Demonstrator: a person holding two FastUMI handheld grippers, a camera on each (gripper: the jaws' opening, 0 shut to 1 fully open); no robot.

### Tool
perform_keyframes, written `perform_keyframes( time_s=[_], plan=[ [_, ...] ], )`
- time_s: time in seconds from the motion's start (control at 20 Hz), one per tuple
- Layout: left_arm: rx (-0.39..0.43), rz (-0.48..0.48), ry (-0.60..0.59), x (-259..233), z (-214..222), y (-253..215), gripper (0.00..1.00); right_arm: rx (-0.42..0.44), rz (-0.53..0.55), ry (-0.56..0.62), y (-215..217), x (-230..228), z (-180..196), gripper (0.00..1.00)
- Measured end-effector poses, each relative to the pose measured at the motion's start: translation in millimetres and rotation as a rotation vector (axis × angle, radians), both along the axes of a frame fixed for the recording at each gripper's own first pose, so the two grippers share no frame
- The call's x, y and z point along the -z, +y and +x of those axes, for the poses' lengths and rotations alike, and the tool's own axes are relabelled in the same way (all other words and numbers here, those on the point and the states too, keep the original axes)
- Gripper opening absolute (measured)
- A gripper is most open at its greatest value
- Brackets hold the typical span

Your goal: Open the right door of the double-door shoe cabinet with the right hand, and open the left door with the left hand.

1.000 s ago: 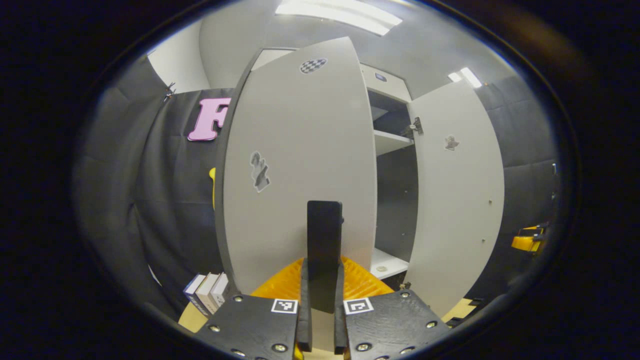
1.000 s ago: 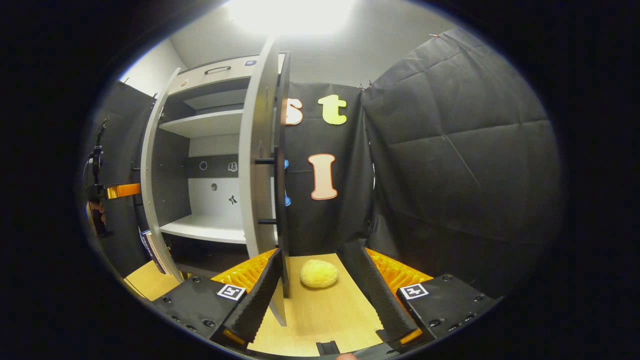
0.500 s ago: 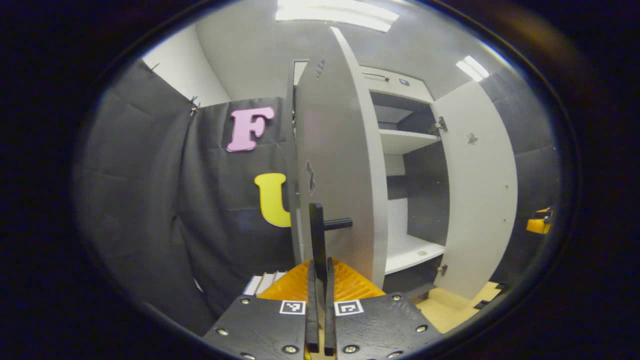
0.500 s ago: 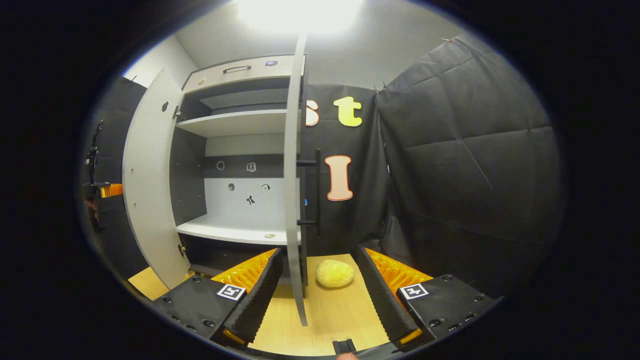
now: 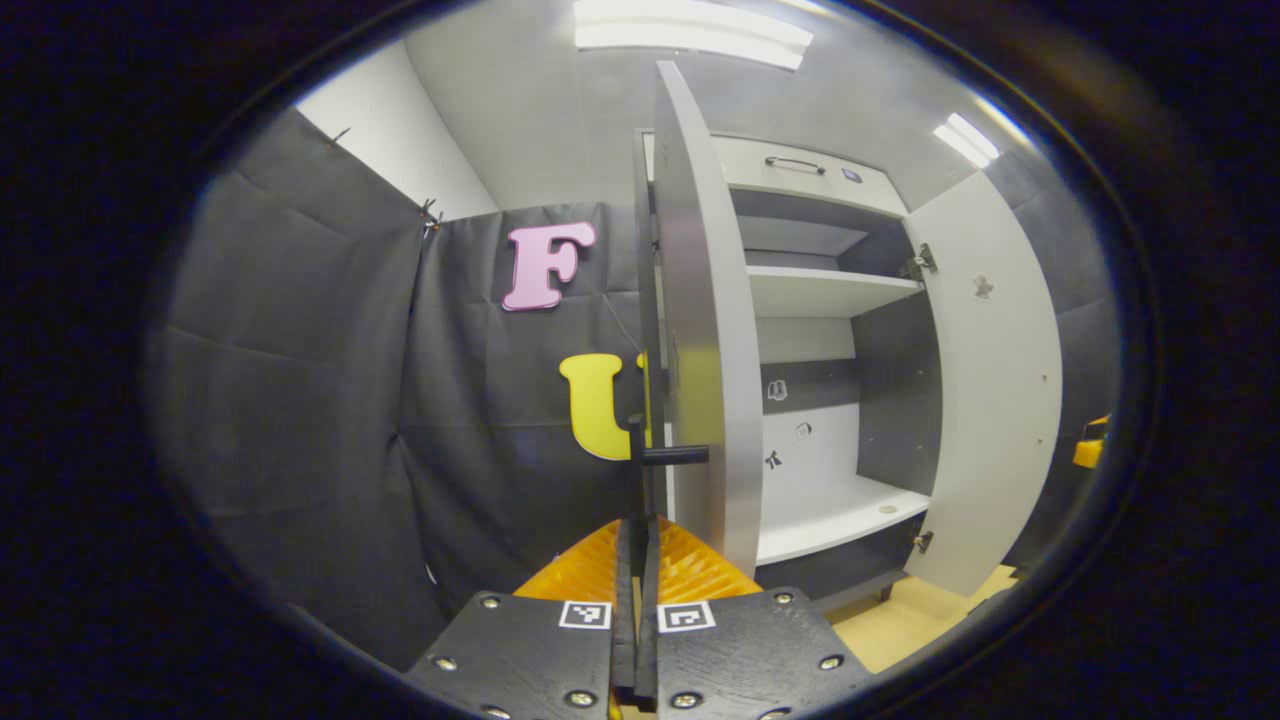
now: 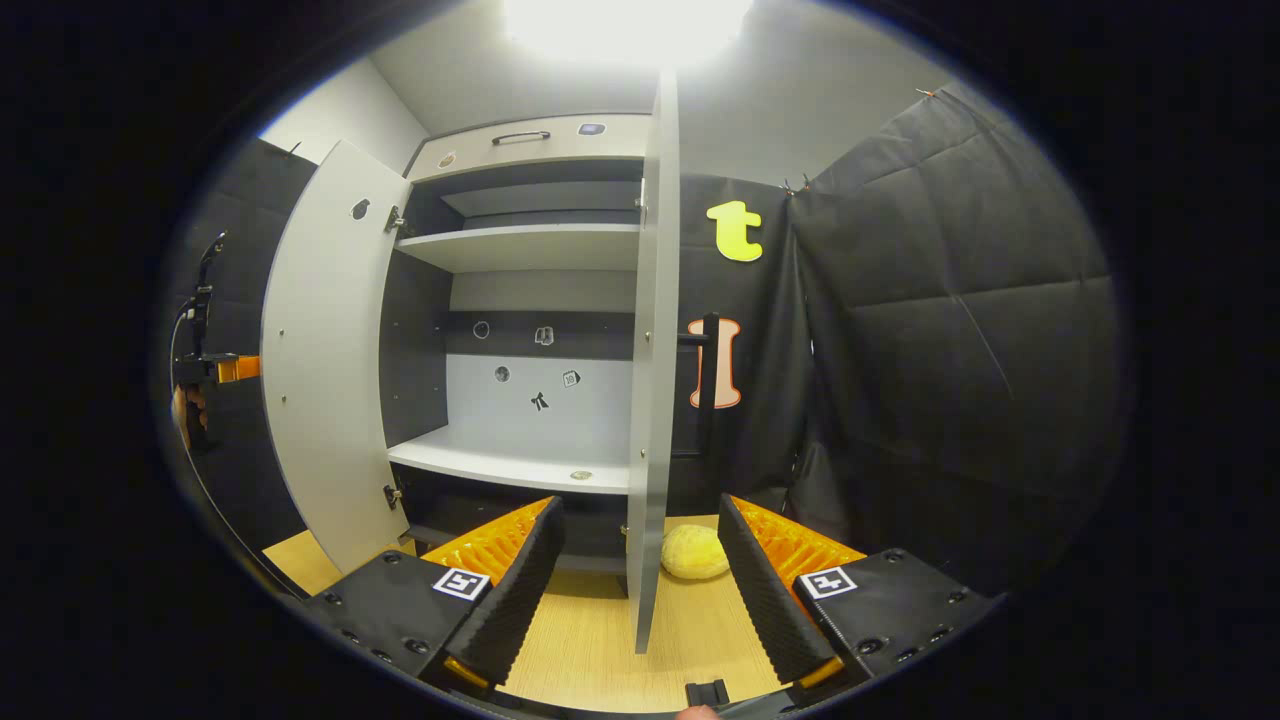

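Shoe cabinet: two doors, both swung wide. Your left hand-held gripper is closed on the left door's handle, to pull it; your right hand-held gripper gapes, holding nothing, straddling the right door's edge. One yellow ball sits on the counter.

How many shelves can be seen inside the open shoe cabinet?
2: an upper shelf near the top and a lower shelf near the bottom, both visible between the left door and right door. Others may be hidden below.
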State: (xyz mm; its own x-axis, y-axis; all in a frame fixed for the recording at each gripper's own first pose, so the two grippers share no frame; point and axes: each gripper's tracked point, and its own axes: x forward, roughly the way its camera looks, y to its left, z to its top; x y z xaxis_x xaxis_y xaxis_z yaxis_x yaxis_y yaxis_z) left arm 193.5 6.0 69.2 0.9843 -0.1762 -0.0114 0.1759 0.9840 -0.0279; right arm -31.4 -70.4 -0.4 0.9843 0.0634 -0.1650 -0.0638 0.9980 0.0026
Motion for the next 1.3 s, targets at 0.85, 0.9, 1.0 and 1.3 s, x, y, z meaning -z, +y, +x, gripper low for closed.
perform_keyframes(
  time_s=[0.85,0.9,1.0,1.3],
  plan=[
    [-0.057,0.007,-0.049,-6.1,-105.2,-15.0,0.92,-0.036,0.031,-0.104,3.1,-32.7,-9.3,0.98],
    [-0.060,0.001,-0.059,-5.3,-115.1,-15.6,0.92,-0.039,0.033,-0.116,6.1,-32.8,-12.9,0.98],
    [-0.075,-0.003,-0.086,-3.1,-131.2,-13.6,0.91,-0.041,0.031,-0.141,9.4,-36.1,-18.4,0.98],
    [-0.144,-0.024,-0.070,19.6,-169.0,-4.2,0.91,-0.021,0.037,-0.188,11.8,-38.4,-37.4,0.98]
  ],
)
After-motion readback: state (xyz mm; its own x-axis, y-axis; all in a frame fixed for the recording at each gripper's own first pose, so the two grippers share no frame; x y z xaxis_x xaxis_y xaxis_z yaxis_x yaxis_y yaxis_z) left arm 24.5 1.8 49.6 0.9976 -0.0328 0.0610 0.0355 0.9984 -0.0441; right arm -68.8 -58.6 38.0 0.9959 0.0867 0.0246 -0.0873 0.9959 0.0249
